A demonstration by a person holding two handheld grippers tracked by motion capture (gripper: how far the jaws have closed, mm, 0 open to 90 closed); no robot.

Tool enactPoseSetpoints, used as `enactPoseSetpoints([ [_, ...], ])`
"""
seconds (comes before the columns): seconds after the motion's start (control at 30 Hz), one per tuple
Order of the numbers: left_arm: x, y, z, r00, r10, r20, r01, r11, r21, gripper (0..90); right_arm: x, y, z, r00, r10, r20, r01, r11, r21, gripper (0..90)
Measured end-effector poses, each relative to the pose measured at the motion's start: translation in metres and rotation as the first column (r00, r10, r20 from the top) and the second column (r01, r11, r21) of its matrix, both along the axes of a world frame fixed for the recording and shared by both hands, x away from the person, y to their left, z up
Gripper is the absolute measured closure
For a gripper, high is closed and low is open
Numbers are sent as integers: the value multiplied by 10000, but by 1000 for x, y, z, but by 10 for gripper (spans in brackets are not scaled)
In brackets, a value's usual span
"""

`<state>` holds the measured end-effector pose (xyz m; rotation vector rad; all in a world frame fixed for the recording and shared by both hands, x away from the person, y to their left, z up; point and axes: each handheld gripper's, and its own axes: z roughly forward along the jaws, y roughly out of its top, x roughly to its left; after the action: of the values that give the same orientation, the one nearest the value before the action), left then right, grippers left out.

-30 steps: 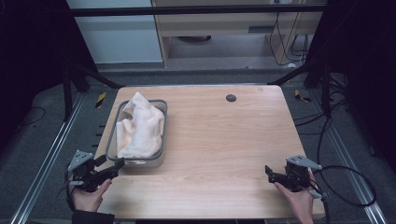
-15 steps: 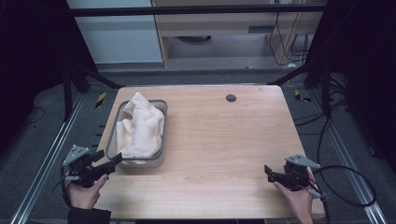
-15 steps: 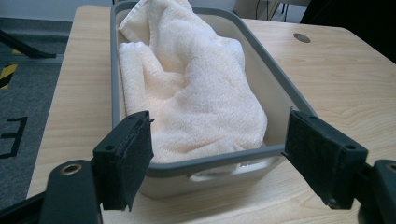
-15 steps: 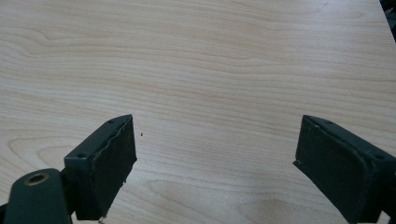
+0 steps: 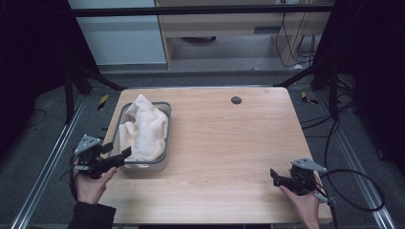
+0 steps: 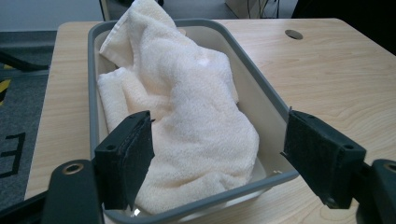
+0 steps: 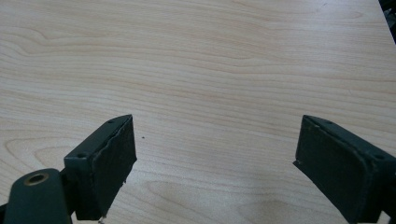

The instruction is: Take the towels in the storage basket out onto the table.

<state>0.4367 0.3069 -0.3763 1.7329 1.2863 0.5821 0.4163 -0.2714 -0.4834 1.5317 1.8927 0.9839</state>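
Observation:
A cream towel [image 5: 144, 130] [image 6: 187, 116] lies crumpled in a grey rectangular tub [image 5: 167, 143] [image 6: 261, 84] on the left half of the wooden table [image 5: 229, 143]. My left gripper [image 5: 123, 155] [image 6: 217, 154] hovers at the tub's near end, open, its jaws wide on either side of the towel's near end without touching it. My right gripper [image 5: 274, 175] [image 7: 215, 163] rests low over the table's near right part, open, with bare wood between its jaws.
A small dark round hole [image 5: 236, 100] [image 6: 293, 34] sits near the table's far edge. Metal rails and cables [image 5: 353, 191] run along the floor on both sides of the table.
My left gripper has risen and moved forward and right, from the table's near left corner to the tub's near end. The right gripper has stayed in place.

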Motion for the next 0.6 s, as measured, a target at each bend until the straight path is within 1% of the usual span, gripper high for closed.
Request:
enactPoseSetpoints([
  [0.13,7,-3,7,9999,-90,-68,91,9998,167,239,0,0,0,10000,9,11,-9,10000,35,121],
  [0.3,17,-3,16,9998,-63,-184,70,9993,358,243,0,-1,1,10000,20,50,-20,9999,111,121],
  [0.6,36,-6,28,9983,-104,-578,146,9972,730,247,1,-1,1,10000,34,-3,-34,9999,112,120],
])
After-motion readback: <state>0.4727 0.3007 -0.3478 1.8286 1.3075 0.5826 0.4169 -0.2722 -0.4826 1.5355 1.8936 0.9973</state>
